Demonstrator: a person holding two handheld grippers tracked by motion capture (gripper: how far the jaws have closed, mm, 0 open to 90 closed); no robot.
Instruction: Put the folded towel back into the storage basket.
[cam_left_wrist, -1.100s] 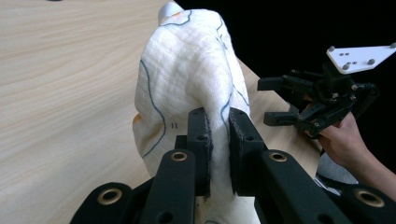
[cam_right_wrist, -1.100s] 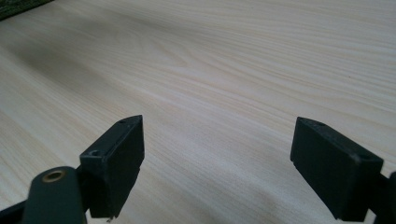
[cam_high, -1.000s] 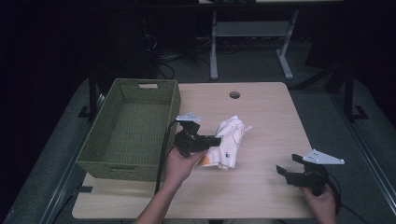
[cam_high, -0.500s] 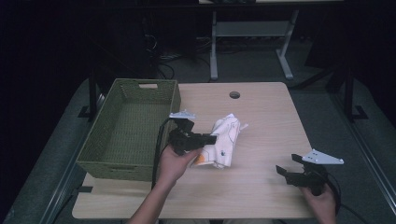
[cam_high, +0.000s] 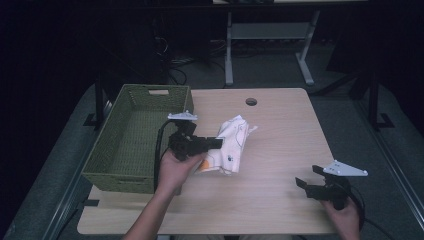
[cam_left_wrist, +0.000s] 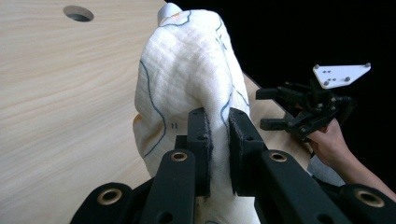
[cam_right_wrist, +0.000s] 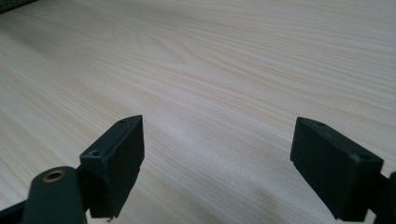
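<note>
Left gripper jaws pinch a fold of the white cloth, lifting it beside the green basket, likely the drop target. Right gripper idles low over the surface, jaws wide, holding nothing.

Dim room – dark grey floor, a white desk frame behind the light wooden table.

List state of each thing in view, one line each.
Left hand-held gripper: shut on the cloth.
Right hand-held gripper: open, holding nothing, low over bare table.
Cloth: crumpled, pinched by a fold, partly lifted off the table.
Basket: upright, looks empty.
</note>
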